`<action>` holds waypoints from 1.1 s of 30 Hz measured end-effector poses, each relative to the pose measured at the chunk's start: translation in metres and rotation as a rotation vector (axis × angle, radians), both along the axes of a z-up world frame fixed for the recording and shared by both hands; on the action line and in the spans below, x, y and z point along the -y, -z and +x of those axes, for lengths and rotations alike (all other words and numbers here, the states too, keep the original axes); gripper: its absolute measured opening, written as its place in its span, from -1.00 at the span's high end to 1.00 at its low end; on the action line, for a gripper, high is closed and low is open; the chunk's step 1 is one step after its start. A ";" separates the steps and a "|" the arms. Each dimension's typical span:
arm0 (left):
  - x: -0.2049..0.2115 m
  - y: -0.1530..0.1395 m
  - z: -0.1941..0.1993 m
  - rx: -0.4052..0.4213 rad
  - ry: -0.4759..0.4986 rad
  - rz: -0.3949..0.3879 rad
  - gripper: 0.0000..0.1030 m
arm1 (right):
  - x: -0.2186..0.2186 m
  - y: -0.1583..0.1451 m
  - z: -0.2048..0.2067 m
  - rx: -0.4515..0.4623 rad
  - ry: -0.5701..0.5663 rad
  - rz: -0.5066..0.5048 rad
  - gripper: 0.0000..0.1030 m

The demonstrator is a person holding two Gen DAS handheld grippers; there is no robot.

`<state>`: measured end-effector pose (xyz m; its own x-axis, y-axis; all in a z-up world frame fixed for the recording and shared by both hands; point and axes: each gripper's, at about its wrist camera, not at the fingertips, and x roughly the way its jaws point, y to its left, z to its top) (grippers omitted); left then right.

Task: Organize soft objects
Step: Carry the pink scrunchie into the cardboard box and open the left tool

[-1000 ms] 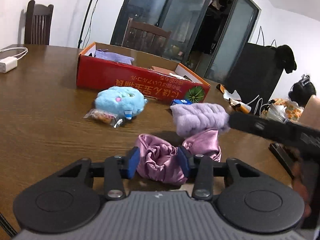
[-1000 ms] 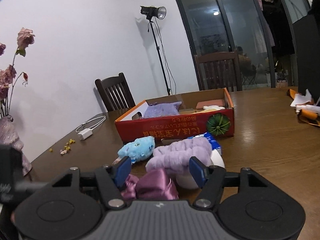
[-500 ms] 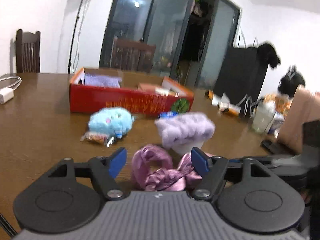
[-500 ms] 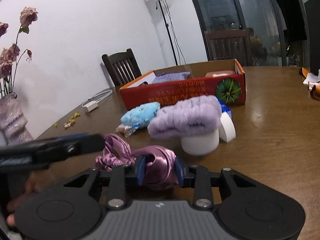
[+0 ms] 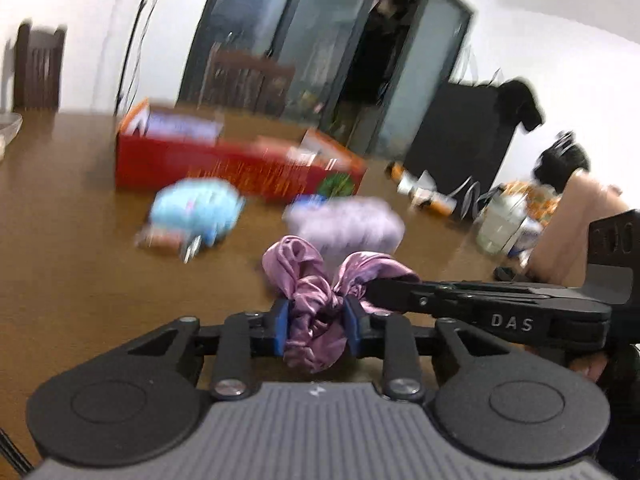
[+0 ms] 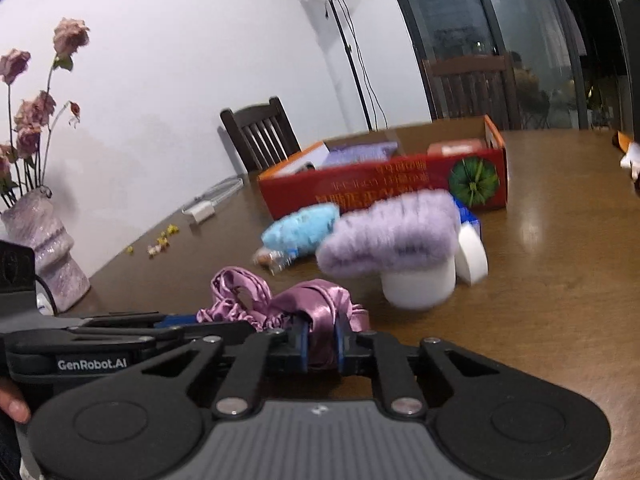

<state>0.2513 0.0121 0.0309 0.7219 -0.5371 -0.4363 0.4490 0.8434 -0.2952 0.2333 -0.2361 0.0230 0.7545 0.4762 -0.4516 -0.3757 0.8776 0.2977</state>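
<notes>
Pink satin scrunchie (image 5: 316, 300), pinched by both grippers just above the wooden table (image 5: 72, 248).

The scrunchie is glossy, crumpled fabric gathered into ruffled loops; in the left wrist view two loops stand up ahead of the left gripper (image 5: 315, 326), whose blue-padded fingers press in on a bunched fold. The right gripper (image 6: 320, 344) has its fingers nearly together on another fold of the same scrunchie (image 6: 316, 312), and reaches in from the right side of the left wrist view, level and crosswise to the left one. Beyond lie a fluffy lilac headband (image 6: 394, 232) draped over a white cylinder (image 6: 420, 286), a fuzzy light-blue plush toy (image 6: 300, 230) and an open red cardboard box (image 6: 384, 184) holding a lilac cloth. The left wrist view is motion-blurred.
</notes>
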 end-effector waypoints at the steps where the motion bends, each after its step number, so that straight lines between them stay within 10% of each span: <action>1: -0.002 -0.010 0.006 0.023 0.012 -0.019 0.47 | 0.002 -0.009 0.001 0.024 0.003 0.004 0.77; 9: -0.002 -0.090 0.172 0.043 0.062 -0.046 0.46 | 0.013 -0.099 0.119 0.189 -0.022 -0.027 0.77; 17: 0.032 -0.052 0.388 -0.220 -0.069 0.123 0.46 | -0.004 -0.083 0.363 -0.053 0.059 -0.093 0.77; 23: 0.042 -0.011 0.430 -0.287 -0.087 0.210 0.27 | -0.005 -0.029 0.459 -0.283 0.086 -0.047 0.69; 29: 0.046 -0.006 0.421 -0.351 -0.056 0.207 0.00 | -0.001 -0.014 0.456 -0.296 0.077 -0.051 0.55; 33: 0.047 -0.024 0.404 -0.241 -0.051 0.210 -0.42 | -0.007 -0.020 0.443 -0.265 0.074 -0.110 0.46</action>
<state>0.6550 -0.0345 0.0550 0.6077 -0.3832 -0.6956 0.3431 0.9166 -0.2053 0.6765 -0.2287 0.0433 0.6340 0.3620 -0.6834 -0.2314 0.9320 0.2790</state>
